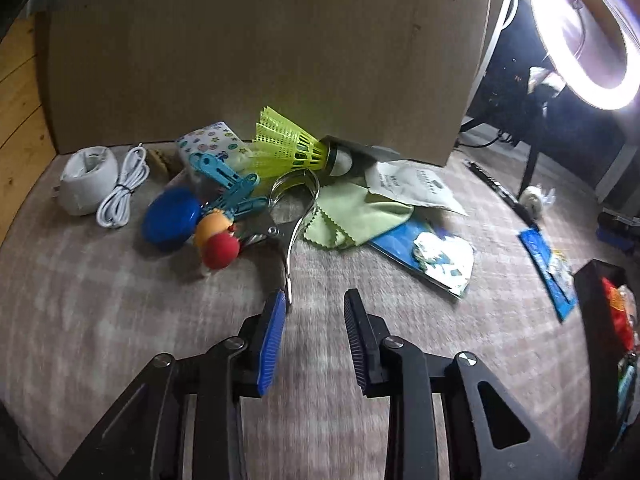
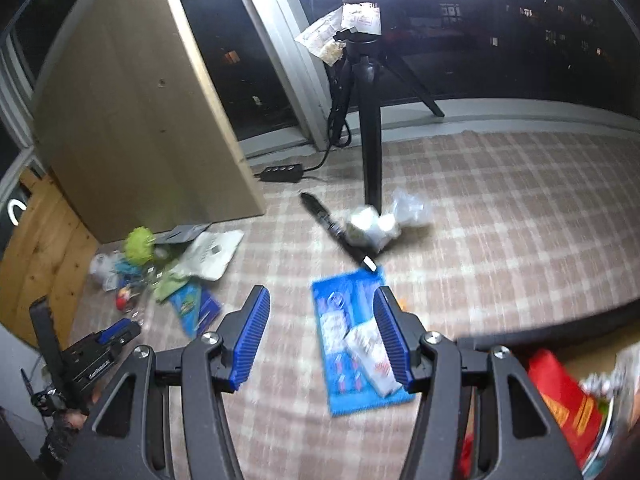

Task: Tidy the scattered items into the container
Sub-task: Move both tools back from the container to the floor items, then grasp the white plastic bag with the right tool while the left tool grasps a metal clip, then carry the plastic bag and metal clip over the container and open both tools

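My left gripper is open and empty above the checked cloth, just short of a metal headband. Beyond it lies a pile: yellow shuttlecock, blue clips, blue round case, red and orange toy, green cloth, white cable, white packet. My right gripper is open and empty over a blue packet. The container sits at the right edge with a red item inside. The left gripper also shows in the right wrist view.
A cardboard panel stands behind the pile. A ring light on a tripod stands at the back, with a power strip, a black pen and a clear wrapped bundle near it. A second blue packet lies mid-cloth.
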Demonstrator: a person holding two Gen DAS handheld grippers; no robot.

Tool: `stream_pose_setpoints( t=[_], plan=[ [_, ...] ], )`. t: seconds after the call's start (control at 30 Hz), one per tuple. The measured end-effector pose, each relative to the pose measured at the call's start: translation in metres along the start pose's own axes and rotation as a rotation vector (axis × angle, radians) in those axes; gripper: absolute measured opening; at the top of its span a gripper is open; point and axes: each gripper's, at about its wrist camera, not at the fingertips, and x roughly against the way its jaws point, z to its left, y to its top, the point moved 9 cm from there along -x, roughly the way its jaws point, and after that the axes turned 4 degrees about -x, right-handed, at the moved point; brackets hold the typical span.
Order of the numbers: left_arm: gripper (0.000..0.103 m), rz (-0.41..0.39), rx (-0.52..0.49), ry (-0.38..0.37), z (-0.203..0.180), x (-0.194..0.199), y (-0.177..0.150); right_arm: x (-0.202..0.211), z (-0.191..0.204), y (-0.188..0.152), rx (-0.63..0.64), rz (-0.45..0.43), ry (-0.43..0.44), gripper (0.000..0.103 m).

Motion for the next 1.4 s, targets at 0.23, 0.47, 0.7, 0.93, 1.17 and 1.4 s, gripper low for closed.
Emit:
stream_pose_setpoints(
  t=[0.23,0.47,0.7,0.93,1.17,1.4],
  plan=[
    [0.028,0.0,0.004,0.0,0.0,-0.017,0.006,-0.053,-0.018,0.029,-0.028,0.053,-0.134,0.053],
    [0.028,-0.008,0.03,-0.015,0.0,-0.023,0.007,-0.096,-0.034,0.038,-0.119,0.093,-0.175,0.061],
    [0.007,-0.011,0.055,-0.016,0.009,-0.022,0.005,-0.108,-0.044,0.038,-0.213,0.077,-0.105,0.05],
    [0.002,-0.036,0.066,-0.018,0.015,-0.01,-0.005,-0.09,-0.046,0.035,-0.233,0.052,-0.087,0.047],
    [0.002,-0.029,0.115,-0.046,0.018,0.009,-0.018,-0.051,-0.031,0.036,-0.222,0.001,-0.04,0.047],
    [0.002,-0.052,0.174,-0.114,0.009,0.049,-0.021,-0.007,-0.005,0.019,-0.25,-0.041,0.075,0.047]
  ],
)
